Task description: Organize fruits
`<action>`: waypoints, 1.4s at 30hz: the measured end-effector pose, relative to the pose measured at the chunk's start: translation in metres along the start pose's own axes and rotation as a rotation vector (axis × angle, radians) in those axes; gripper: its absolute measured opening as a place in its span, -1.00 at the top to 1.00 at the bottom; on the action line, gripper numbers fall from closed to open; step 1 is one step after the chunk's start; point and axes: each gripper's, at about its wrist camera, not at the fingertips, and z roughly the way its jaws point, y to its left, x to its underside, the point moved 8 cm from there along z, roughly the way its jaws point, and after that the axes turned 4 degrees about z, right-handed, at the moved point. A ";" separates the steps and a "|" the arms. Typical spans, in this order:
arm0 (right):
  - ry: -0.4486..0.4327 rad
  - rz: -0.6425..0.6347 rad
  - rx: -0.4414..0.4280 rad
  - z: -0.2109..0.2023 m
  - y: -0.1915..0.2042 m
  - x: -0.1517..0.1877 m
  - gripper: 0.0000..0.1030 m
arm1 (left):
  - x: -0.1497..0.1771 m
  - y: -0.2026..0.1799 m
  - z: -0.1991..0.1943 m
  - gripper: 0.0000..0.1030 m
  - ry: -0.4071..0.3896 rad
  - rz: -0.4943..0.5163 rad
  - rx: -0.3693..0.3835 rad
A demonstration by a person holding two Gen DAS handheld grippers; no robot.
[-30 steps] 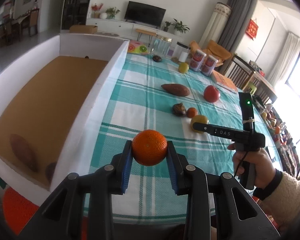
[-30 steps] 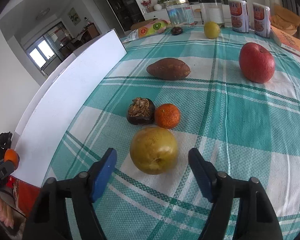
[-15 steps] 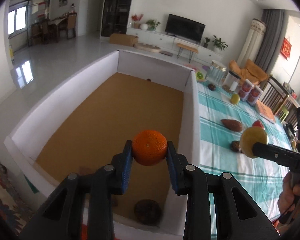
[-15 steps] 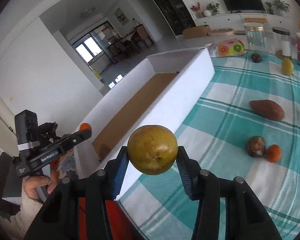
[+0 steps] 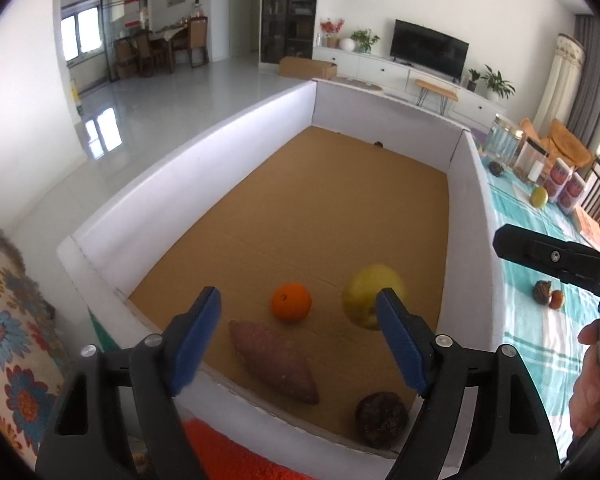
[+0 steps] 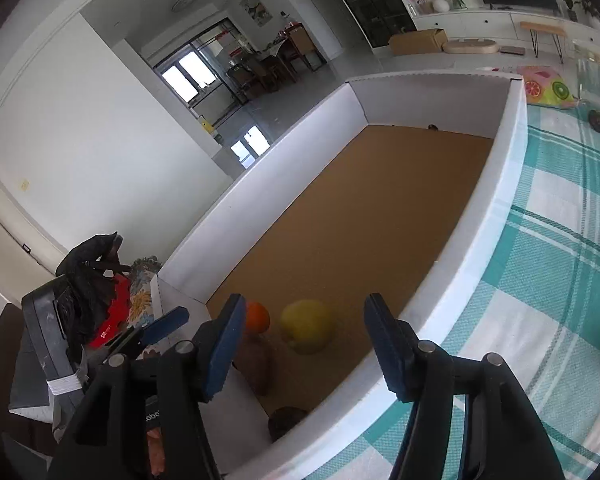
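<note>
A large white box (image 5: pixel 188 188) with a brown cardboard floor stands beside the checked table. Inside its near end lie an orange (image 5: pixel 291 303), a blurred yellow-green fruit (image 5: pixel 370 294), a sweet potato (image 5: pixel 274 360) and a dark round fruit (image 5: pixel 381 420). My left gripper (image 5: pixel 298 334) hovers over the box's near end; its jaws are opening with nothing between them. My right gripper (image 6: pixel 304 344) hangs above the same end, jaws opening too, the yellow-green fruit (image 6: pixel 307 326) free below them beside the orange (image 6: pixel 257 317). The right gripper's fingers (image 5: pixel 556 258) reach in from the right in the left wrist view.
On the teal checked cloth (image 5: pixel 540 340) remain a dark fruit (image 5: pixel 542 291), a small orange (image 5: pixel 556 299), a yellow fruit (image 5: pixel 539 197), jars (image 5: pixel 500 142) and cans (image 5: pixel 568 194). A floral cushion (image 5: pixel 4 320) lies left of the box. A person's hand (image 5: pixel 594 392) grips the right tool.
Both grippers have swung over the box and opened. The orange left my left gripper and the yellow-green fruit left my right gripper; both now sit in the box.
</note>
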 end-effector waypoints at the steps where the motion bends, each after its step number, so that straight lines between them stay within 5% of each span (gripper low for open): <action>1: -0.027 -0.008 0.028 -0.013 -0.014 0.002 -0.45 | -0.003 -0.010 -0.005 -0.67 -0.019 0.011 0.014; 4: -0.094 -0.017 0.156 -0.057 -0.070 0.018 -0.74 | -0.007 -0.049 -0.022 -0.77 -0.068 0.042 0.104; 7: -0.096 -0.003 0.355 -0.099 -0.144 0.050 -0.77 | -0.003 -0.102 -0.036 -0.85 -0.087 0.087 0.236; 12: -0.081 0.049 0.741 -0.169 -0.263 0.104 -0.77 | 0.031 -0.197 -0.020 -0.87 0.028 0.216 0.409; 16: -0.117 0.135 0.904 -0.216 -0.321 0.128 -0.88 | 0.061 -0.251 0.020 -0.87 0.111 0.300 0.425; 26: -0.116 0.305 0.850 -0.226 -0.357 0.141 -1.00 | 0.075 -0.273 0.065 -0.87 0.097 0.381 0.325; 42: -0.113 0.300 0.857 -0.224 -0.356 0.141 -1.00 | 0.078 -0.276 0.069 -0.93 0.102 0.420 0.285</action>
